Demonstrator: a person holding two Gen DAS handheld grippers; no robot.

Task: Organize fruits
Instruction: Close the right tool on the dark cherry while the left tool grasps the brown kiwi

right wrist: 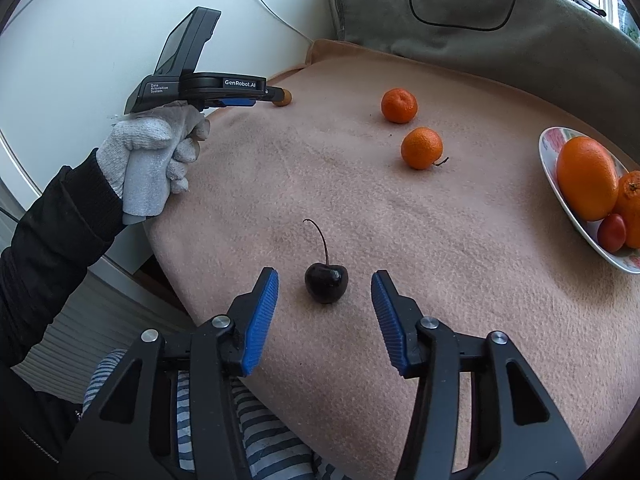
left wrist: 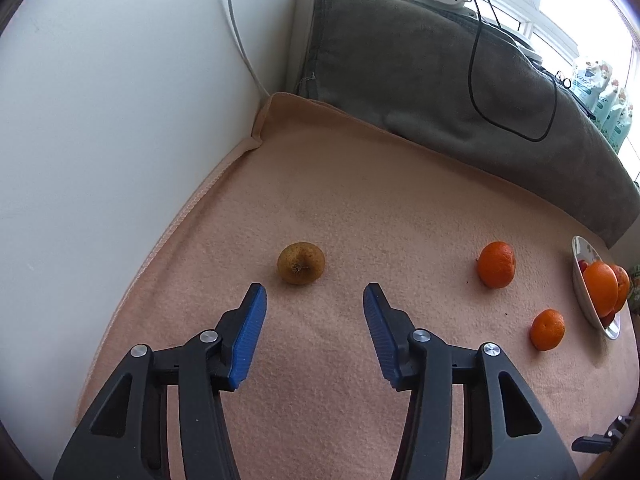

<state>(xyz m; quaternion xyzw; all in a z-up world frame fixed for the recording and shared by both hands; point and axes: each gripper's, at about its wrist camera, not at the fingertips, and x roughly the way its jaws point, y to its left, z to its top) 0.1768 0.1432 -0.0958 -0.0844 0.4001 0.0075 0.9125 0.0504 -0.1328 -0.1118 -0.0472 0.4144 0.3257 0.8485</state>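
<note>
Two grippers, both unclenched: we are bracketing a dark round cherry [right wrist: 326, 283] with the right gripper [right wrist: 325, 290]; the left gripper [left wrist: 311, 295] nears a brownish-yellow round fruit [left wrist: 301, 263]. Either could roll away if nudged off-centre.

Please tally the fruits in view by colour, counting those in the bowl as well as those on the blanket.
Orange: 4 (two loose mandarins, a large orange and another mandarin in the bowl)
Red: 1 (small red fruit in the bowl)
Dark: 1 (cherry)
Brownish-yellow: 1 (round fruit)
Total: 7
</note>
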